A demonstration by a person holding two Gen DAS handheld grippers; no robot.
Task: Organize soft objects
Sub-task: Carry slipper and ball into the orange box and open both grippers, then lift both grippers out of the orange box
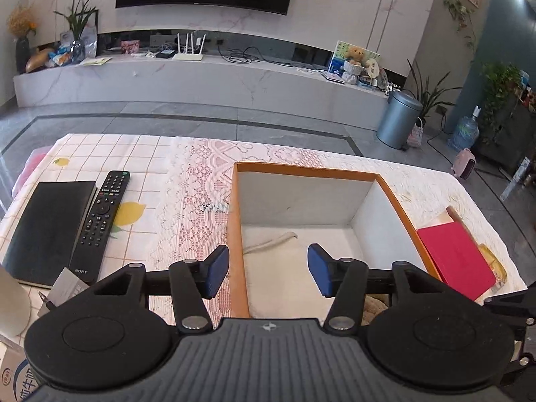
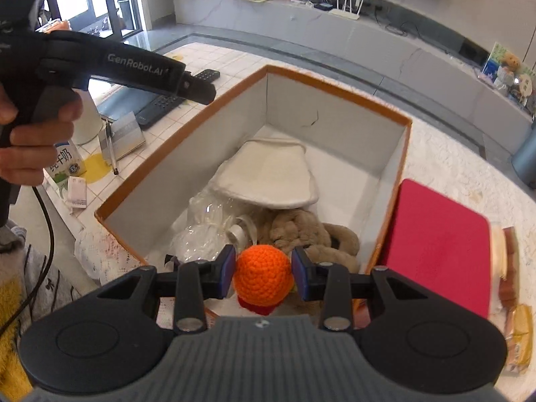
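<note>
- Lace and lemon-print cloths cover the table (image 1: 187, 181) I work at, with a TV wall and a low marble bench behind.
- My right tongs (image 2: 263, 276) are pinched on an orange crocheted ball (image 2: 262, 274), both blue pads touching its sides, held over the near end of the orange-rimmed box (image 2: 335, 95).
- My left tongs (image 1: 268, 269) are spread wide with nothing between them, hovering over the box's left wall (image 1: 238, 234).
- Already in the box: a white pad (image 2: 268, 174), a clear crinkly bag (image 2: 201, 234) and a tan plush toy (image 2: 301, 231).
- Risk, as I judge it: the ball is soft and round, so a slack squeeze could let it roll out towards me rather than into the box, since it hangs close to the near rim.
- It could also land on the slippery bag and bounce out.
- A red part under the ball (image 2: 258, 306) is mostly hidden by my tongs; I cannot tell what it is.
- The plush's shape is unclear, half buried under the pad.
- A red book (image 2: 439, 248) lies just beside the box on the right, and a Sony remote (image 1: 100, 224) and black notebook (image 1: 50, 227) on the left.
</note>
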